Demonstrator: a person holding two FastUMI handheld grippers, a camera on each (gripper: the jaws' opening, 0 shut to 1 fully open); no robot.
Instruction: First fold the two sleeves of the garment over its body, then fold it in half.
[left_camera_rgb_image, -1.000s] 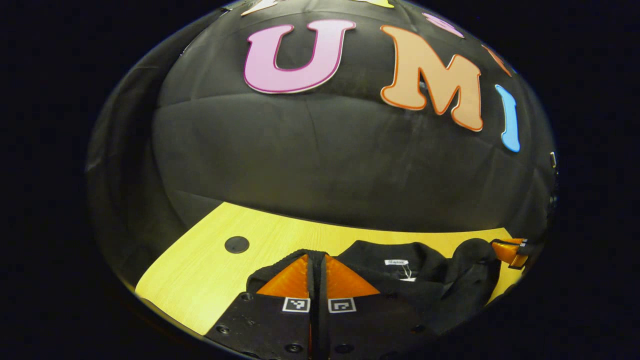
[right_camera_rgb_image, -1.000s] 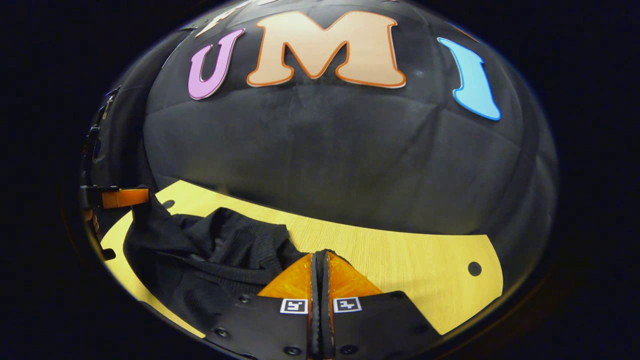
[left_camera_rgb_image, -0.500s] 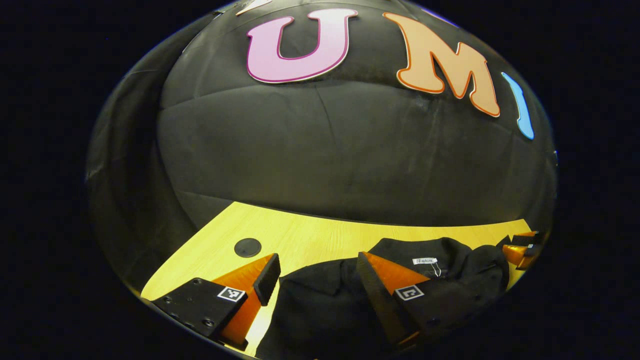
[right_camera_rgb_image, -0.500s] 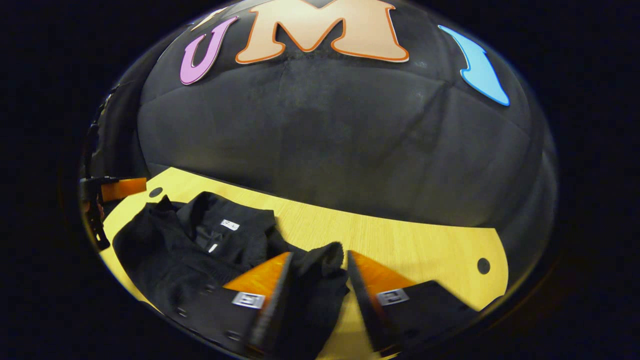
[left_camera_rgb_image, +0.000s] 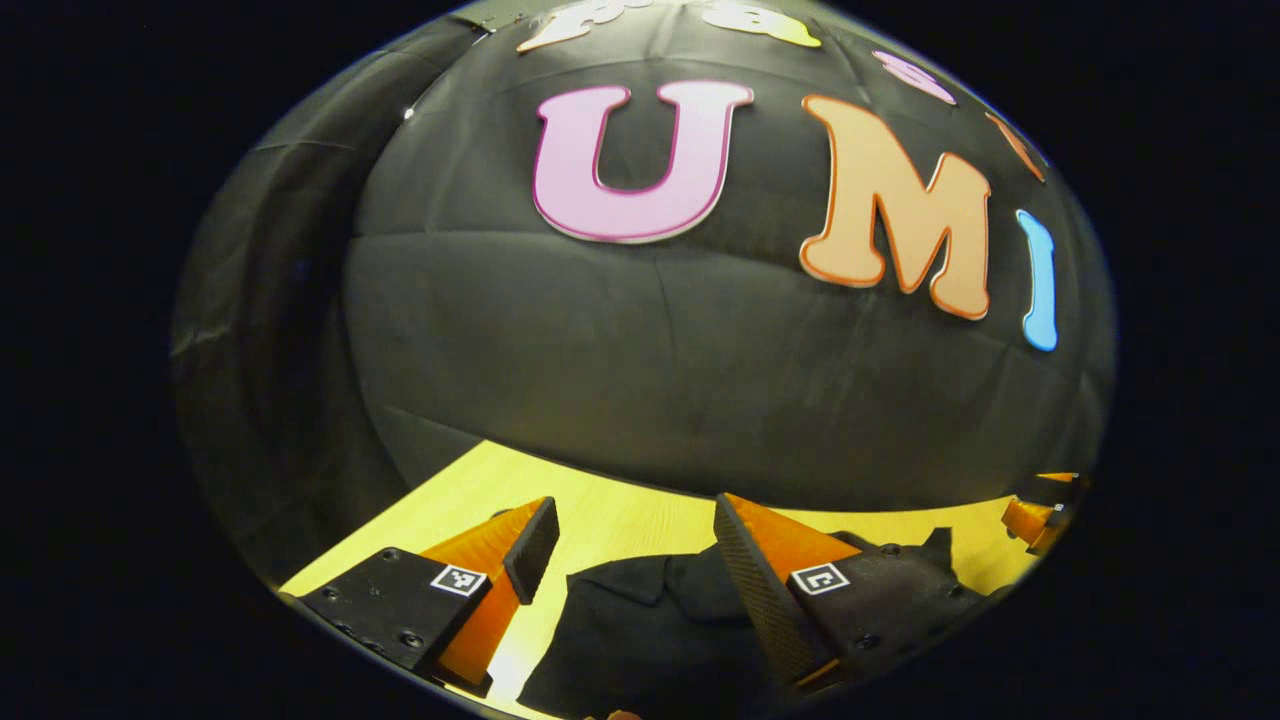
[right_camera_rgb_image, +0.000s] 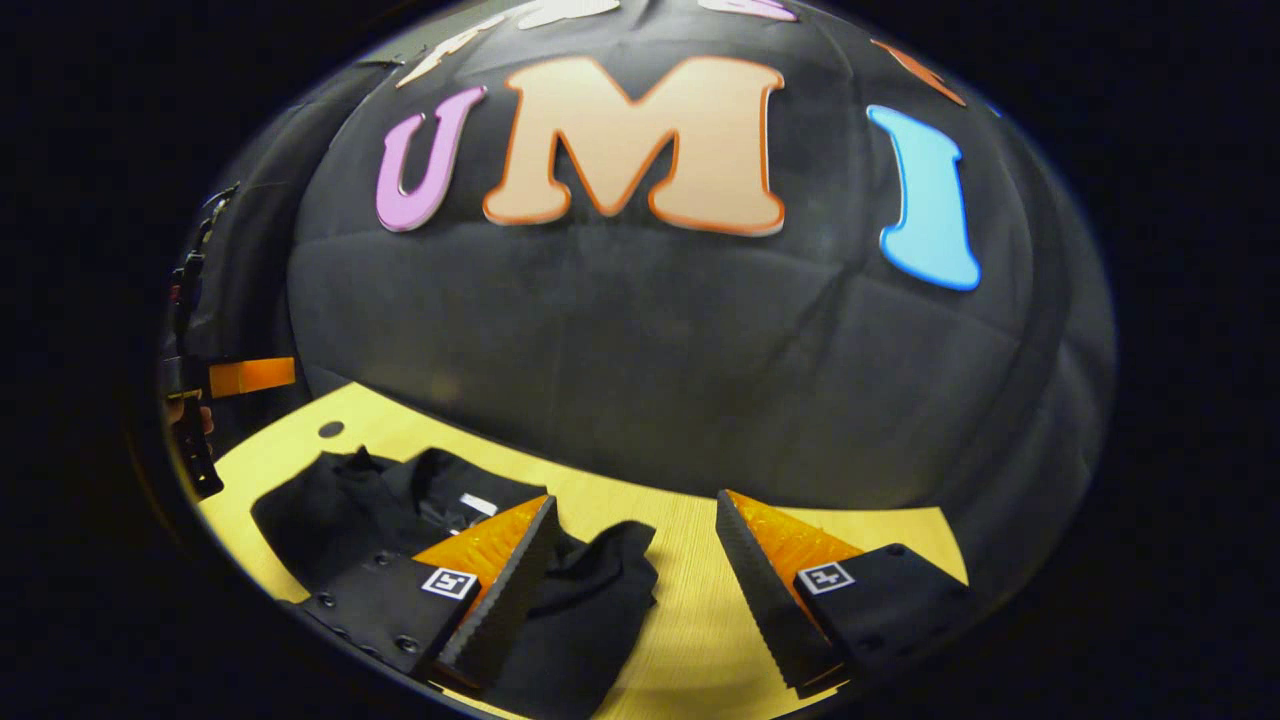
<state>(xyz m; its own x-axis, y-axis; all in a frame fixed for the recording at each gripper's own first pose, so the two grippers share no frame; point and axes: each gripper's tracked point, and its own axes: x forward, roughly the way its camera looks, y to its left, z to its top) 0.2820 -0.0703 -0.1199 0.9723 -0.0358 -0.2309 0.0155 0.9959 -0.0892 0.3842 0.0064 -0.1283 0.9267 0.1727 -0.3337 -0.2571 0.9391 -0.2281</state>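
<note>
A black garment (right_camera_rgb_image: 340, 510) lies bunched on the light wooden table (right_camera_rgb_image: 820, 520), its white neck label (right_camera_rgb_image: 478, 503) facing up. One fold of cloth (right_camera_rgb_image: 600, 590) sits between and just below the fingers of my right gripper (right_camera_rgb_image: 635, 530), which is open and holds nothing. In the left gripper view the garment (left_camera_rgb_image: 640, 640) lies under my left gripper (left_camera_rgb_image: 632, 540), also open and above the cloth. The left gripper (right_camera_rgb_image: 250, 375) appears at the far left of the right gripper view. The right gripper (left_camera_rgb_image: 1040, 515) appears at the far right edge of the left gripper view.
The table (left_camera_rgb_image: 600, 510) runs back to the black cloth wall (left_camera_rgb_image: 700, 360). A small dark round hole (right_camera_rgb_image: 330, 429) sits near the table's far left corner. A hand (right_camera_rgb_image: 190, 410) holds the left gripper at the edge.
Both grippers were shut on the garment a second ago. They opened, let the cloth drop onto the table, and have since lifted slightly away from it.
</note>
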